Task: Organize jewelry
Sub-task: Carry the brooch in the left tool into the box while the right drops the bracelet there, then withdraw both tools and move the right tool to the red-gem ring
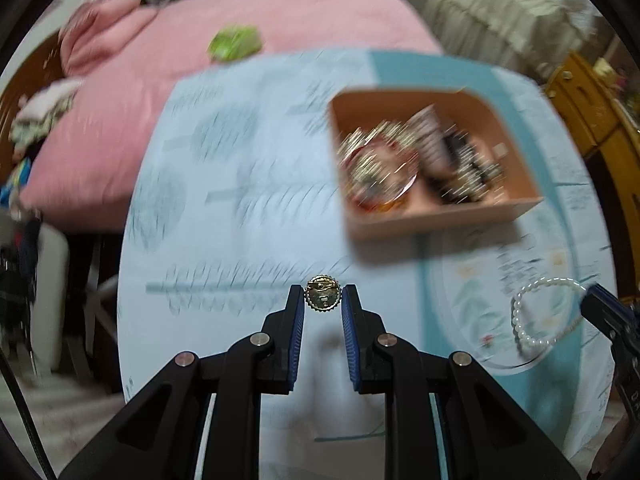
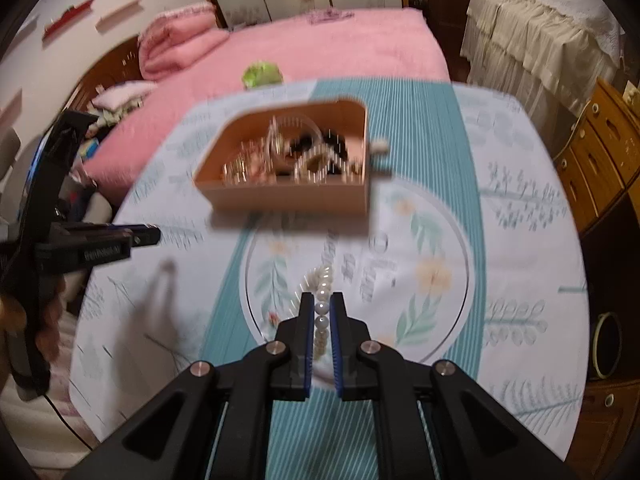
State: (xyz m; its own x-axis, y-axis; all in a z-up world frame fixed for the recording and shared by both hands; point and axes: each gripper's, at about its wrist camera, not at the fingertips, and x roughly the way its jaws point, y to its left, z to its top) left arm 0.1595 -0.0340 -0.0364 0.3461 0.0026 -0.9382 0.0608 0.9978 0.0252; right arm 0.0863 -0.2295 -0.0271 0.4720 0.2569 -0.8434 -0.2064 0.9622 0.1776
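1. The left gripper (image 1: pixel 322 299) is nearly closed, and a small round gold brooch (image 1: pixel 322 298) is pinched on edge between its fingertips, at the lower centre of the left wrist view. Only the toothed rim is caught by the pads, so the brooch could be twisted out or dropped onto the tablecloth (image 1: pixel 240 184) by any jolt.

2. The right gripper (image 2: pixel 322 306) is closed almost fully on a pearl bracelet (image 2: pixel 322 307), seen at the lower centre of the right wrist view. A few beads are held, and the rest of the loop hangs free; it could be swung loose, or the round beads could be squeezed out of the pads.

3. The jewelry box (image 1: pixel 444 220), at the upper right of the left wrist view, is already crowded with pieces. Its rim could be caught by the dangling loop, or other pieces snagged as the bracelet is lowered.

4. Both grippers are close together over the table, so a collision is possible if both are brought to the box at once.
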